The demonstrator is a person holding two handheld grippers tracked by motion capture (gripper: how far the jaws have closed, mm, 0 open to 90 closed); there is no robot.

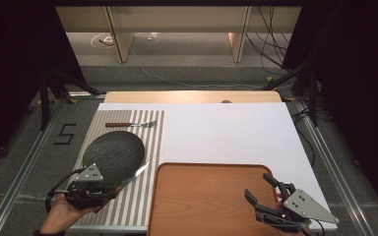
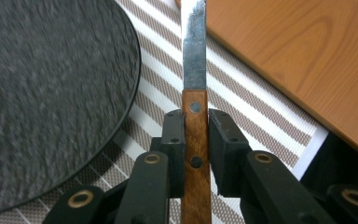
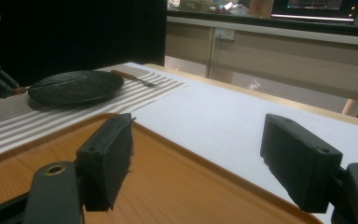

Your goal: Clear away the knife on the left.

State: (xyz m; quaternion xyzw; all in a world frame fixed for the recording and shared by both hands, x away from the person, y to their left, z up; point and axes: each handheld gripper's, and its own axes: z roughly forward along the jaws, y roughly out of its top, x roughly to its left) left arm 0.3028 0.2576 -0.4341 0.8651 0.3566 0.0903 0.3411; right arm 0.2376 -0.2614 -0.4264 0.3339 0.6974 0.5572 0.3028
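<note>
Left claw (image 2: 196, 135) grips a wooden-handled knife (image 2: 195, 70) above the striped placemat (image 2: 261, 112); right claw (image 3: 205, 163) waits, jaws apart, over the tray (image 1: 206, 196). Next, likely: setting it beside the plate (image 1: 113, 152).

The white surface (image 1: 236, 132) to the right and far side lies open for passing. On the left, the dark plate (image 1: 113, 153) and fork (image 1: 130, 125) crowd the striped mat (image 1: 140, 196); the wooden tray (image 1: 206, 196) blocks the near middle with its raised rim.
</note>
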